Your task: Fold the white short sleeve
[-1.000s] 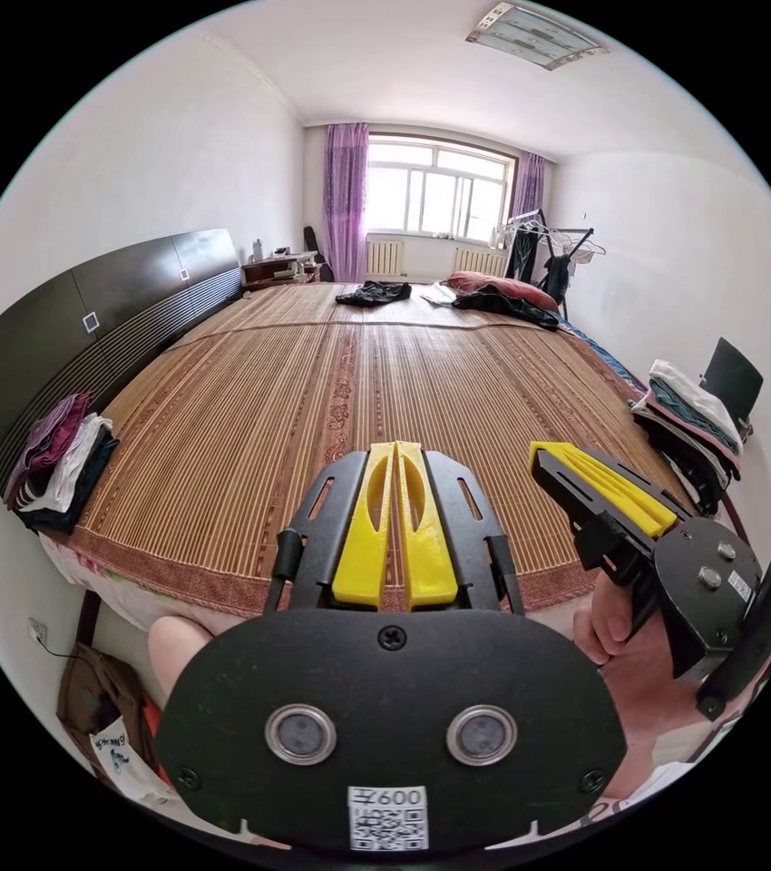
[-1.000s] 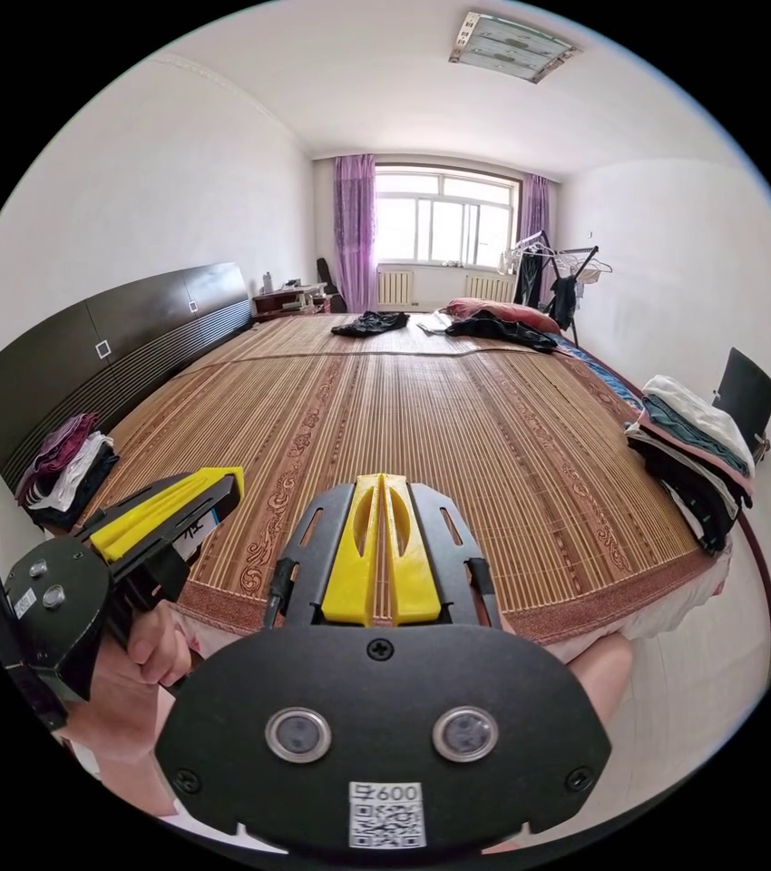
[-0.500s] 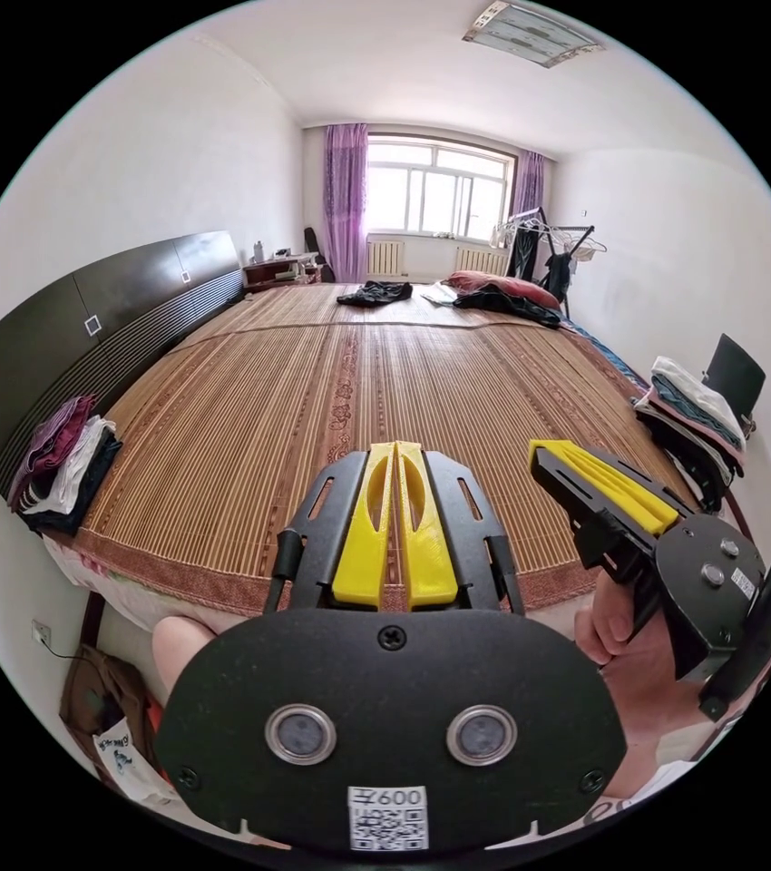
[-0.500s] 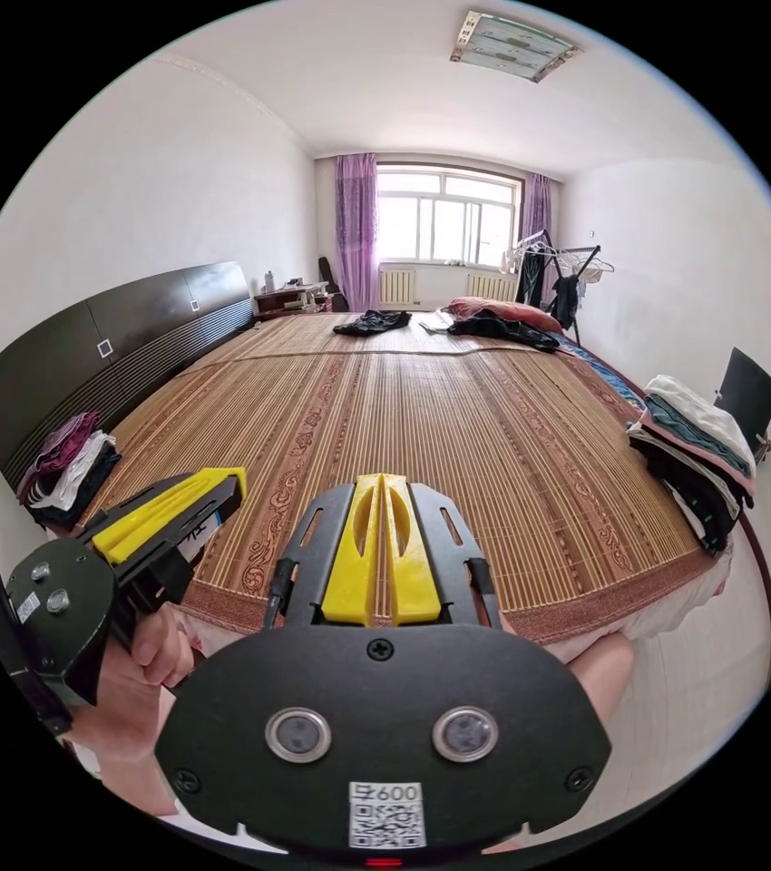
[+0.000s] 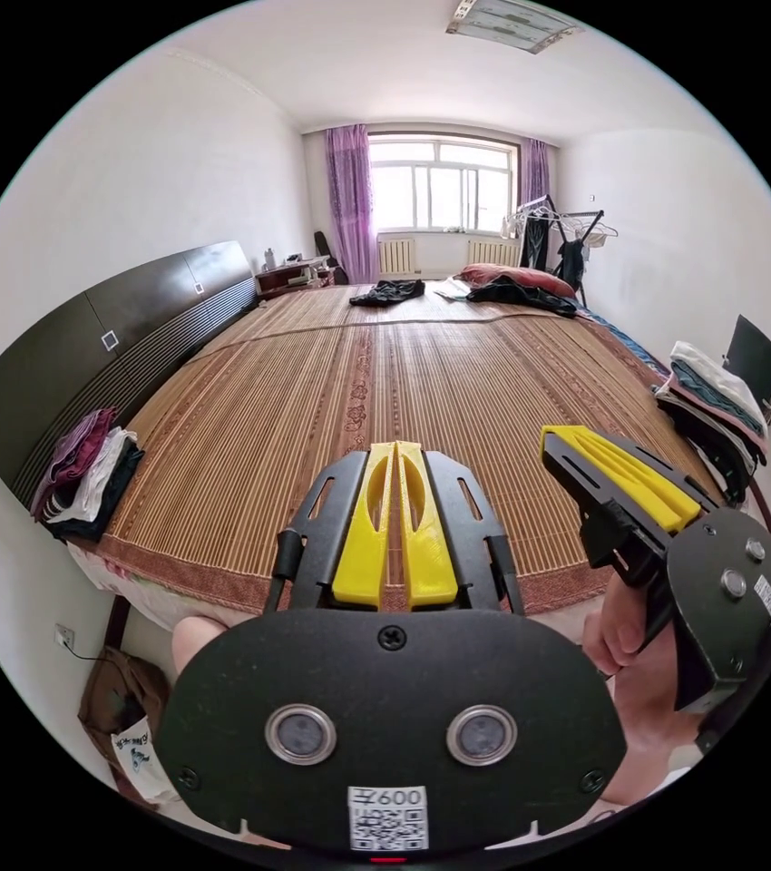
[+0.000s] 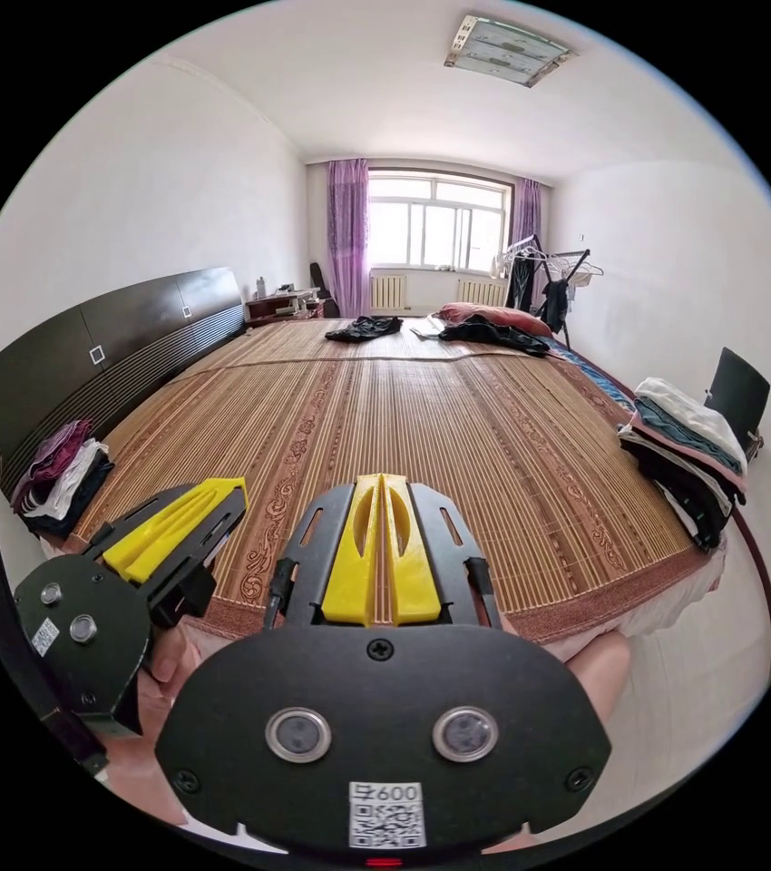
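We counted two clothes stacks on the bed (image 5: 422, 381): one (image 5: 86, 458) at its headboard corner, one (image 5: 712, 404) at its opposite edge, where a white garment (image 5: 717, 367) lay on top. The mat between was bare. Left gripper (image 5: 395, 454) and right gripper (image 6: 383, 485) hovered clenched and empty over the bed's near edge.

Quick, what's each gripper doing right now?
Left gripper: shut, holding nothing, above the bed's near edge.
Right gripper: shut, holding nothing.
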Tool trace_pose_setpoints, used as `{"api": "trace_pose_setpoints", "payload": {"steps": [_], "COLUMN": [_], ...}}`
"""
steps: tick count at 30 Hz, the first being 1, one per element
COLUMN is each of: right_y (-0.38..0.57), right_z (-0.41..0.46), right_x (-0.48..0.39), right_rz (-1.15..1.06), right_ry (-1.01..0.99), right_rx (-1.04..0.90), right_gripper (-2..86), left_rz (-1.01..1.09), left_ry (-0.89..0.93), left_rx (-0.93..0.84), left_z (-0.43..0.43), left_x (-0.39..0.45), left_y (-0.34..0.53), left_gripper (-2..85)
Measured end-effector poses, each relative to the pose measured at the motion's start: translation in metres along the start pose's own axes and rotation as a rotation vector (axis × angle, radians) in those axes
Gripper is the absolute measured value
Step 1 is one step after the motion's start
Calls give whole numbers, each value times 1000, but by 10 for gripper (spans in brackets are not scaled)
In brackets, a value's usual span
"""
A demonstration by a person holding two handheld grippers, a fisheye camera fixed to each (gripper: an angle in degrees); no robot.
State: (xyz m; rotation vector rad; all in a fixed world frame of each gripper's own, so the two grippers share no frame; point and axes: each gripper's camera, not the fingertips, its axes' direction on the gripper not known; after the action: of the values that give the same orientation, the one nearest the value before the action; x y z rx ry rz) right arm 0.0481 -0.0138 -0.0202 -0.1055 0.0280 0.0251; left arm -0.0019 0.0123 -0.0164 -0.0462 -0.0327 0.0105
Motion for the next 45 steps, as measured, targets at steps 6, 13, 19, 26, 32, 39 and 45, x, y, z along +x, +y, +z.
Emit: {"api": "trace_pose_setpoints", "payload": {"steps": [6,13,19,26,32,39,45], "right_y": [2,5,7,8,8,9,6], "right_z": [-1,0,2,5,9,10,8], "right_x": [4,5,5,7,7,3,2], "right_rz": [-3,-2,-2,1,2,-9,7], "right_ry": [-2,6,11,13,15,15,3], "right_rx": [7,9,8,7,4,14,26], "right_gripper": [-8,-8,-8,-8,-8,-8,-8], "left_rz": [-2,1,-5,-14,-23,-29,-37], "left_ry": [19,7,16,29,35,46,67], "left_rx": [17,22,22,19,13,7,-5], "left_z": [-4,-7,-9,-9,-6,-2,3], "left_x": [-3,-4,-8,-15,-23,-31,-37], "left_y": [-1,-3,-9,-19,-30,-44,-54], "left_gripper": [9,9,9,9,9,9,10]}}
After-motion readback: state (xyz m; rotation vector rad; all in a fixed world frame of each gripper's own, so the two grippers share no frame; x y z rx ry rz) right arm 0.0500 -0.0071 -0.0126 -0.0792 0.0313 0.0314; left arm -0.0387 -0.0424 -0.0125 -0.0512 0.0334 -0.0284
